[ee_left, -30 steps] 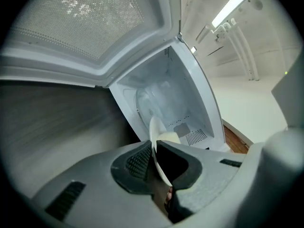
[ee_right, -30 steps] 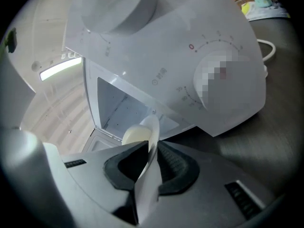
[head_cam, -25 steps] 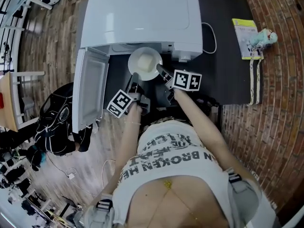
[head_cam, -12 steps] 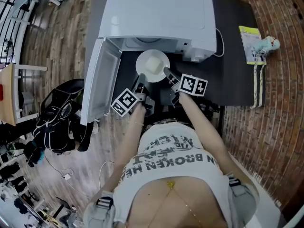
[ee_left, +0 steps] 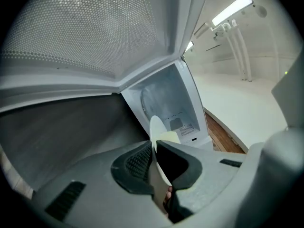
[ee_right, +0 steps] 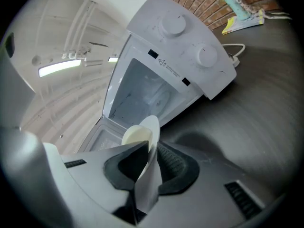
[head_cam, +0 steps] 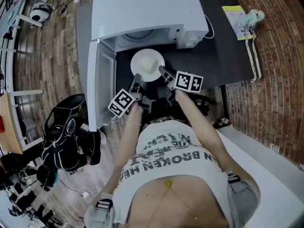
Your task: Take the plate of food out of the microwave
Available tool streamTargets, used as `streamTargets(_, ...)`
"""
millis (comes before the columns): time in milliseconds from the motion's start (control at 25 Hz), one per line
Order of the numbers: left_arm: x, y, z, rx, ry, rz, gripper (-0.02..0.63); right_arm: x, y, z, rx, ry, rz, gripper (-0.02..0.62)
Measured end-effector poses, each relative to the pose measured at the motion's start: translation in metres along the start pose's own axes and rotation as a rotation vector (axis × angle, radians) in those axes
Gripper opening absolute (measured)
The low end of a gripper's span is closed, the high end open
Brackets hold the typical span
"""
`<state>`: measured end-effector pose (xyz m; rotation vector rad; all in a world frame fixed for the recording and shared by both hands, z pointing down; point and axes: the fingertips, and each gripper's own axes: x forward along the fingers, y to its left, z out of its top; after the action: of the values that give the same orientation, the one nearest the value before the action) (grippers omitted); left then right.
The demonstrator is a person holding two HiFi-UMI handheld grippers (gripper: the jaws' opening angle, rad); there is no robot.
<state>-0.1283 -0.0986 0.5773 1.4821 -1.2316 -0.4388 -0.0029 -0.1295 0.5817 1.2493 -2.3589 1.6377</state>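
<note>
- The plate [head_cam: 137, 60] is white and round, with a pale yellowish slab of food [head_cam: 149, 65] on it. It is outside the microwave [head_cam: 147, 8], just in front of the open cavity and over the dark worktop [head_cam: 223, 56].
- The left gripper [head_cam: 136, 79] pinches the plate's near-left rim. In the left gripper view its two dark pads are pressed onto the thin white edge from both sides.
- The right gripper [head_cam: 163, 71] pinches the near-right rim. In the right gripper view its pads clamp the edge the same way, with the food showing just past them.
- The plate sits between the two grippers. Whether it touches the worktop cannot be told.
- The microwave is white, and its door [head_cam: 102, 89] is swung wide open to the left. Two round knobs [ee_right: 173, 25] sit on its control panel.
- A white cable [head_cam: 211, 30] loops on the worktop beside the microwave's right side.
- Well apart, at the worktop's far right end, lie a yellow booklet [head_cam: 235, 18] and a small toy figure [head_cam: 251, 17].
- A black bag [head_cam: 66, 137] lies on the wooden floor [head_cam: 47, 56], below the open door.
</note>
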Motion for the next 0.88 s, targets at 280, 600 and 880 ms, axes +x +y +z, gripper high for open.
streamTargets(280, -0.012, 0.003, -0.014, 0.052, 0.076, -0.025, 0.037, -0.019, -0.004, -0.022, 0.043, -0.062, -0.033, 0.058)
streamTargets(600, -0.019, 0.000, -0.017, 0.064, 0.086, -0.038, 0.037, -0.028, 0.000, -0.027, 0.050, -0.079, -0.029, 0.058)
streamTargets(880, -0.016, -0.016, -0.025, 0.064, 0.038, -0.030, 0.037, -0.037, -0.003, -0.011, 0.031, -0.048, -0.016, 0.058)
